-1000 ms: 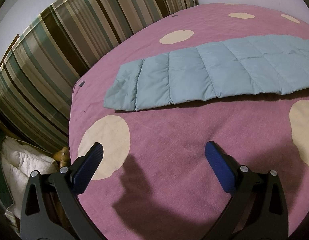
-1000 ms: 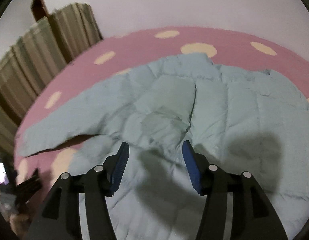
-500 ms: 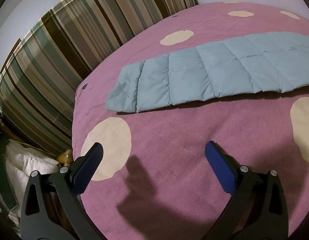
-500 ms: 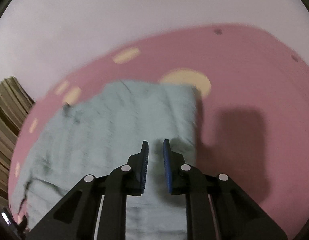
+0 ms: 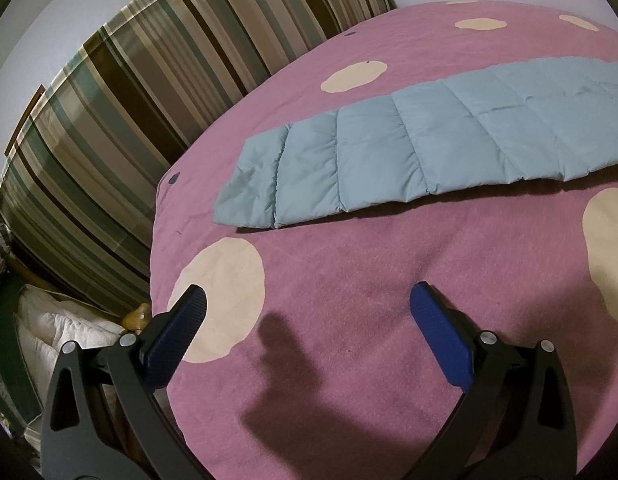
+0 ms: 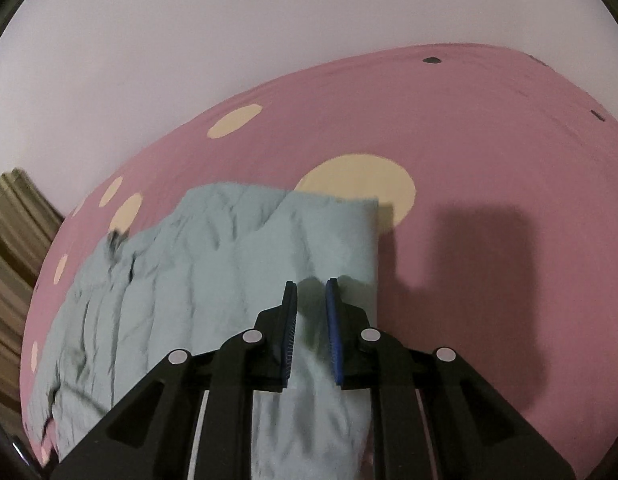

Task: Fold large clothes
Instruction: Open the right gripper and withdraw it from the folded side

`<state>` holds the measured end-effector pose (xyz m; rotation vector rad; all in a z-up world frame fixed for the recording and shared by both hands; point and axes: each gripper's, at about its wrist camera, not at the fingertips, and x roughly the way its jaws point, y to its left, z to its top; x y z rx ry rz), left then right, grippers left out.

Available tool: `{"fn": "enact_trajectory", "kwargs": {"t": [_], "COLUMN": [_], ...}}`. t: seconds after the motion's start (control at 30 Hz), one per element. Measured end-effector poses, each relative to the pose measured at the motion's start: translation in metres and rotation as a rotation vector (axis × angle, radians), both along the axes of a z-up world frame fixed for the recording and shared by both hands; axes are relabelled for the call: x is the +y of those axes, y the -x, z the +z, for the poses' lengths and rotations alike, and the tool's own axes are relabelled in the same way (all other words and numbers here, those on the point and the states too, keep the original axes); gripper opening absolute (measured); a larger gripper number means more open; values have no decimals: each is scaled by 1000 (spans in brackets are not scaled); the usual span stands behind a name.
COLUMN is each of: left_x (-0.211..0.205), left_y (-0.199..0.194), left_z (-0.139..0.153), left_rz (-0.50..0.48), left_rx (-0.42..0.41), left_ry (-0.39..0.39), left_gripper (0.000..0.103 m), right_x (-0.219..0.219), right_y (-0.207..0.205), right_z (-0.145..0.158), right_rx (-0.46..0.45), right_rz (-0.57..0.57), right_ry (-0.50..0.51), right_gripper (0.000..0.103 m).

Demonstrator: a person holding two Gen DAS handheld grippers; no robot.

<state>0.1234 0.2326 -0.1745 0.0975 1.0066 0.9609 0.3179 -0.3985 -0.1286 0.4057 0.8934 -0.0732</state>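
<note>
Jacket [image 6: 213, 280] was the whole story at that moment: a pale blue quilted puffer lay spread across the pink bedspread [image 6: 469, 140], and the right gripper [image 6: 311, 292] had its blue-padded fingers [image 6: 332, 320] drawn narrow on a pinch of fabric beside the garment's right edge. That grip looked purposeful, a hold on the edge that could carry the panel over toward the middle for a fold, though how firmly the cloth was caught could not be judged from the view. Out on the other flank, the sleeve [image 5: 389, 152] stretched flat and long across the bedspread, its stitched channels running crosswise, the cuff end pointing toward the bed's corner. The left gripper [image 5: 305, 300] hung over bare bedspread short of that sleeve, fingers spread wide and holding nothing, and the placing read as a wait for its turn, well set to take the sleeve once the right side was folded. The bedspread was fuzzy pink with big cream dots [image 5: 225, 296], one of them partly under the jacket's far corner in the right view. Behind the bed hung a striped curtain [image 5: 149, 80] in brown, green and beige, a plain pale wall [image 6: 189, 40] rose beyond, and white bedding [image 5: 57, 324] sat bundled low beside the bed's corner.
</note>
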Motion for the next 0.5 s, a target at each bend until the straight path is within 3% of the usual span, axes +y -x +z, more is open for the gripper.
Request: {"fn": "enact_trajectory", "kwargs": {"t": [0.2, 0.37, 0.5], "left_x": [-1, -2, -2], "left_y": [0, 0, 0], "left_z": [0, -1, -1], "left_rz": [-1, 0, 0], "left_rx": [5, 3, 4], "left_ry": [-9, -4, -6], "left_gripper": [101, 101, 101], "right_x": [-5, -6, -14], "right_y": [-29, -9, 32], "right_z": [-37, -9, 13], "right_rx": [93, 40, -1], "right_rz": [-14, -8, -65], "right_ry": [1, 13, 75], "right_gripper": [15, 16, 24]}}
